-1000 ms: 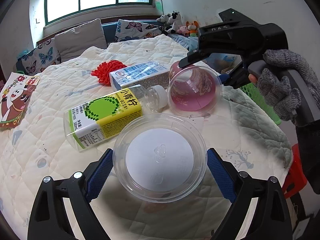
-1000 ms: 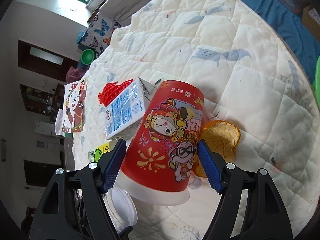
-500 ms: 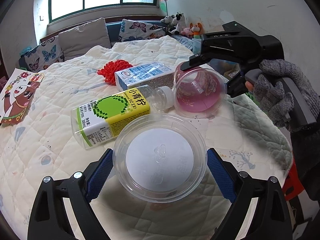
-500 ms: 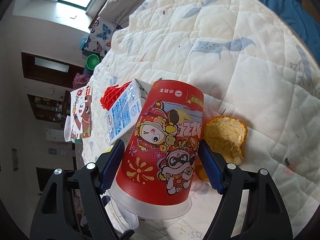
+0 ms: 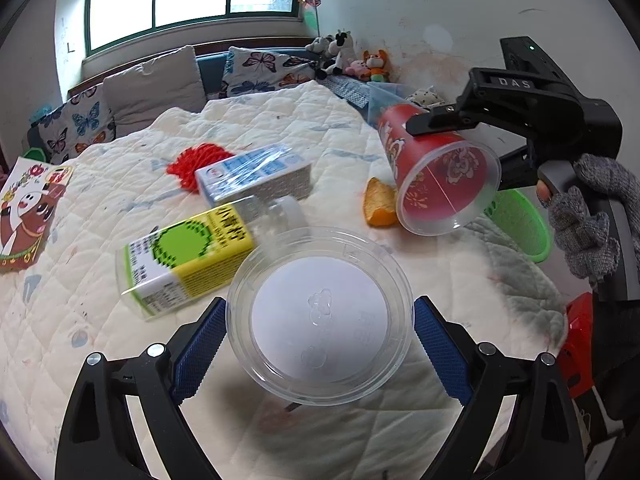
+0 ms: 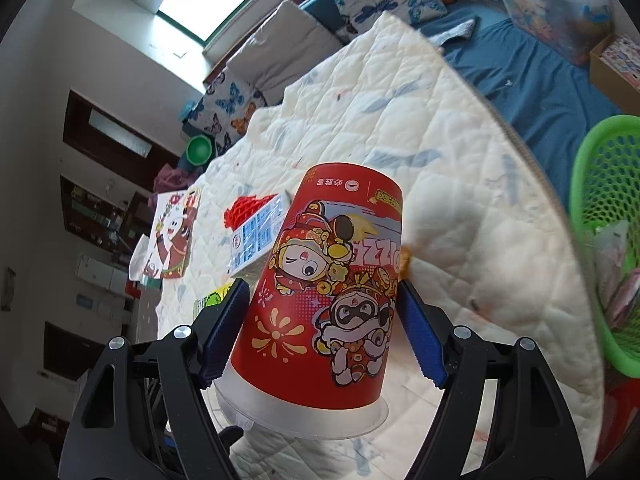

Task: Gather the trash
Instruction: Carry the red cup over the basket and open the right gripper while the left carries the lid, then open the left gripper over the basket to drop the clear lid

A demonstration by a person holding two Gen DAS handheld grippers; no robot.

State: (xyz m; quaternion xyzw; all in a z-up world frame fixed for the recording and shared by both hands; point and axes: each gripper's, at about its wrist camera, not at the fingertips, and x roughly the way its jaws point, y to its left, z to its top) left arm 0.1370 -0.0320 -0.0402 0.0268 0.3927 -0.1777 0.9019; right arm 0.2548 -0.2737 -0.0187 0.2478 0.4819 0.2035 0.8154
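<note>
Cup [image 6: 328,280], red, clamped in right gripper [image 6: 322,332] above the quilt [image 6: 460,200], near basket [image 6: 600,216]; left gripper [image 5: 320,340] apparently pinches a clear lid [image 5: 320,320].

We see our left gripper [image 5: 320,330] as two black angular arms with silver screw heads, each ending in a blue ribbed pad [image 5: 196,354]. Our right gripper [image 6: 322,330] has the same black frame, silver screws and blue ribbed pads [image 6: 420,334]. From outside, its black housing bears raised letters "DAS" and a small green light. Our right hand [image 5: 588,224] wears a grey knitted glove.
</note>
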